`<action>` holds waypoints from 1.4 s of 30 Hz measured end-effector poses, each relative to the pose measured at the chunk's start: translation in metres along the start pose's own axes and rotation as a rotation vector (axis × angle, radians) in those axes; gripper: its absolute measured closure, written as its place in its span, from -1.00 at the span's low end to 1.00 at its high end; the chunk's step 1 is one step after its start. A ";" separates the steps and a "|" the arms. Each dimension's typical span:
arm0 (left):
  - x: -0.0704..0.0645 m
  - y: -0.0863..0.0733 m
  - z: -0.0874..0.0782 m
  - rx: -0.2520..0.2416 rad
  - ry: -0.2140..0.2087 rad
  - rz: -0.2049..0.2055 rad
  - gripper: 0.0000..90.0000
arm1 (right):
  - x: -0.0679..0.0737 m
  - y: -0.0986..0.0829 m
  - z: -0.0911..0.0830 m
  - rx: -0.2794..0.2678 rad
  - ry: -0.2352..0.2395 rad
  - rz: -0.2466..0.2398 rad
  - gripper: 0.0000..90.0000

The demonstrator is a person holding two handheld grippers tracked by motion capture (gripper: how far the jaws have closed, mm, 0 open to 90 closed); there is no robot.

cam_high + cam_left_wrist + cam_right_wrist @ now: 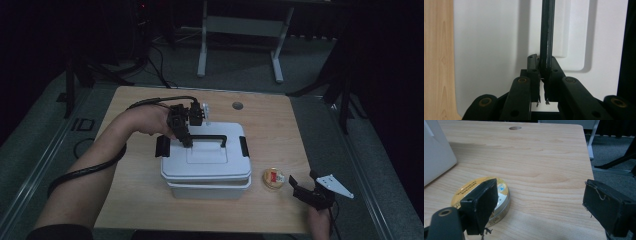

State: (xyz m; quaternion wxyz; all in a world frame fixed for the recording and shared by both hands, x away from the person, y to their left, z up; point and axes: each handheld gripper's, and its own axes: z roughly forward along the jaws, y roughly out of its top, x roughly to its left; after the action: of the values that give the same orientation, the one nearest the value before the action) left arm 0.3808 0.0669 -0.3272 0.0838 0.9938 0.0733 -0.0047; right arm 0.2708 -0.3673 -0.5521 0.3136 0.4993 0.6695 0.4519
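1. Light wooden table, rectangular, with a round cable hole at its far edge.

2. White rectangular plastic storage box, lid on, standing at the table's middle. Black side latches: left latch, right latch. Judged stiff-walled and smooth, likely light unless loaded; contents hidden. The slick lid offers no purchase.

3. Black bar-shaped carry handle across the lid's far half. Judged rigid and narrow enough for the jaws; the sound place to take hold, best near its middle so the box hangs level.

4. Left gripper, over the handle's left end. In the left gripper view the left gripper has its jaws clenched on the handle, pads pressed on both sides. An off-centre grip may tilt the box.

5. Right gripper, near the table's near right corner, jaws spread wide, grasping nothing.

6. Small round gold metal tin with a printed lid, flat on the table just right of the box. In the right gripper view the tin lies partly behind one pad, untouched.
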 end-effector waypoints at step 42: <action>-0.014 -0.210 -0.033 -0.006 0.055 -0.395 0.85 | 0.002 0.001 0.002 0.017 -0.010 -0.006 -0.72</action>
State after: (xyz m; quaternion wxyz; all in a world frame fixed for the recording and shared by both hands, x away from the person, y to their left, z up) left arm 0.3356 0.2756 -0.3293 0.0821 0.9596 0.2690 0.0065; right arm 0.2719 -0.3647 -0.5521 0.3143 0.5021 0.6733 0.4425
